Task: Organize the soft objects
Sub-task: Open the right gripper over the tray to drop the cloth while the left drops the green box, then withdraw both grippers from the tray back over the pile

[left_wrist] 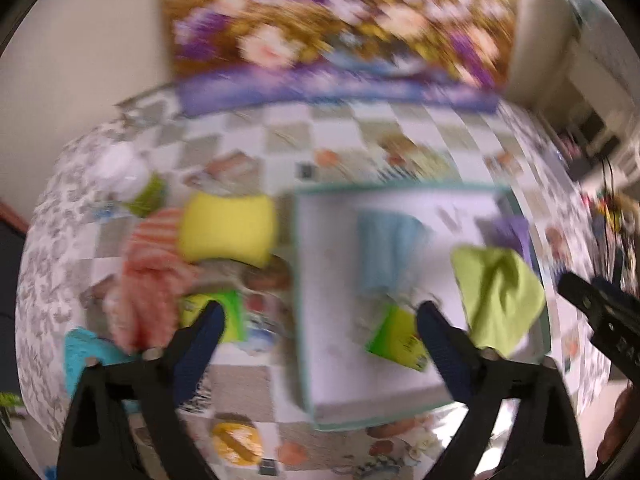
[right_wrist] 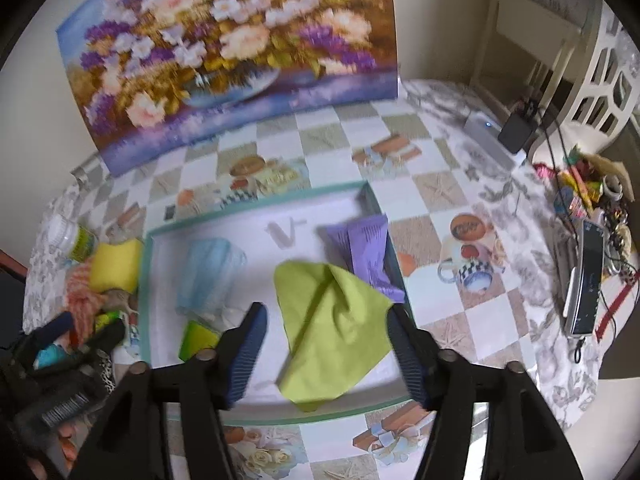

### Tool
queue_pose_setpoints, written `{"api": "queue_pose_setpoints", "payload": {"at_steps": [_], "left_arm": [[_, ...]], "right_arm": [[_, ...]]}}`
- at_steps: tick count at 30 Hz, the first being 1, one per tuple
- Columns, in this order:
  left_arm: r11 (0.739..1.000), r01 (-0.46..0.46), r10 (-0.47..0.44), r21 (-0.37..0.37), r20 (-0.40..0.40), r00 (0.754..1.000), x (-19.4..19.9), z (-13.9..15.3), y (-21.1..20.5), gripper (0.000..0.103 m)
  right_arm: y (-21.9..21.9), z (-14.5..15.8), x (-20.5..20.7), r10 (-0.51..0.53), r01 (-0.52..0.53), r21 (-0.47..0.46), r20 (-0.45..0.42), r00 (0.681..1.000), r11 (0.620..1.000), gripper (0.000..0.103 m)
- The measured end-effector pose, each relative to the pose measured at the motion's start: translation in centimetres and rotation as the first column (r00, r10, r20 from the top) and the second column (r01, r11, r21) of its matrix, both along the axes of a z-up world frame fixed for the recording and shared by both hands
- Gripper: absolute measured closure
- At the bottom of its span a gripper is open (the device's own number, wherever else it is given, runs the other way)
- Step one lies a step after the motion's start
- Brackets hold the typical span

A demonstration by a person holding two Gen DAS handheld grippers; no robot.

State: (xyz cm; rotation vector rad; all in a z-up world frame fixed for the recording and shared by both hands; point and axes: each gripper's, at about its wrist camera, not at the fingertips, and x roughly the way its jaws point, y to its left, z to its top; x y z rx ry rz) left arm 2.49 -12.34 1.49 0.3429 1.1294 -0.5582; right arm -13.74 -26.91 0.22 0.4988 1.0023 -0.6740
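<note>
The crumpled lime-green microfibre cloth (right_wrist: 332, 328) lies in the shallow white, teal-rimmed tray (right_wrist: 256, 204), below the open, empty right hand-held gripper (right_wrist: 326, 344). The left hand-held gripper (left_wrist: 320, 340), wide open too, should next descend squarely over the yellow foam sponge (left_wrist: 228, 228) ahead-left of it.

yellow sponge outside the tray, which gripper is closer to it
Left. The left gripper hangs over the tray's left wall, beside the yellow sponge; the right gripper is over the green cloth, farther off.
</note>
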Motion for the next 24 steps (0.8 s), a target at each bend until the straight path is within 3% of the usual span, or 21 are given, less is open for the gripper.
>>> {"api": "queue_pose_setpoints", "payload": {"at_steps": [4, 8, 12, 18, 24], "left_arm": [[0.991, -0.130, 0.131, -0.020, 0.031, 0.991, 2.8, 1.2, 4.0, 0.003], [0.966, -0.257, 0.255, 0.024, 0.071, 0.964, 5.3, 1.1, 7.9, 0.003], [0.933, -0.352, 0.347, 0.068, 0.085, 0.934, 7.1, 0.1, 11.1, 0.003], [0.917, -0.375, 0.367, 0.134, 0.083, 0.927, 7.9, -1.7, 12.0, 0.003], [0.937, -0.313, 0.306, 0.158, 0.065, 0.950, 8.0, -2.5, 10.8, 0.003]], "right_arm": [[0.4, 0.6, 0.1, 0.004, -0.004, -0.026, 0.007, 1.000, 1.000, 0.017], [0.6, 0.2, 0.5, 0.005, -0.005, -0.032, -0.006, 1.000, 0.999, 0.002], [0.8, -0.2, 0.7, 0.002, -0.003, -0.023, -0.012, 1.000, 1.000, 0.001], [1.7, -1.0, 1.8, 0.037, -0.037, -0.015, -0.033, 0.999, 0.999, 0.001], [3.4, -2.1, 3.7, 0.077, -0.078, -0.011, -0.055, 0.995, 0.997, 0.001]]}}
